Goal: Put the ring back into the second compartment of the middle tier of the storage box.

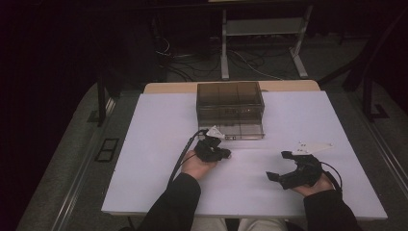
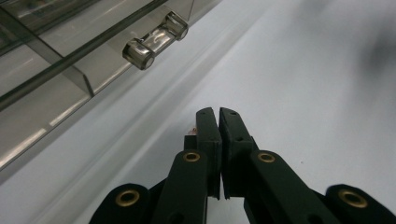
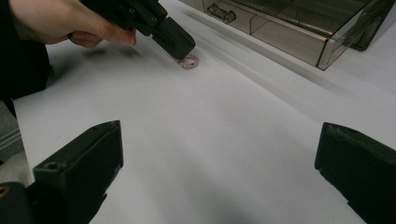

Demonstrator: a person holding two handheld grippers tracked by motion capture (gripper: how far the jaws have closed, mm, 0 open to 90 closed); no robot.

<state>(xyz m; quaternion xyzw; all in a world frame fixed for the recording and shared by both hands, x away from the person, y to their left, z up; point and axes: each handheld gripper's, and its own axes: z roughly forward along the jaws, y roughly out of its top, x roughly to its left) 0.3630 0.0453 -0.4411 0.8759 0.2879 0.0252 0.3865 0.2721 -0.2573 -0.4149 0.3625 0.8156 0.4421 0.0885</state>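
Observation:
A small pale pink ring (image 3: 188,61) with little holes lies flat on the white table (image 1: 159,159). My left gripper (image 1: 225,154) is shut, its jaws pressed together, and its tip (image 3: 180,42) rests on the ring's near edge. In the left gripper view a sliver of the ring (image 2: 190,130) peeks out beside the left jaw of that gripper (image 2: 218,114); nothing shows between the jaws. My right gripper (image 1: 278,165) rests to the right, wide open and holding nothing (image 3: 219,177), pointing toward the left gripper.
A smoky transparent box (image 1: 230,103) stands at the back centre of the table, with its drawer front and clear bar handle (image 2: 156,39) just beyond the left gripper. Dark floor, cables and a metal frame (image 1: 262,43) lie past the table's far edge.

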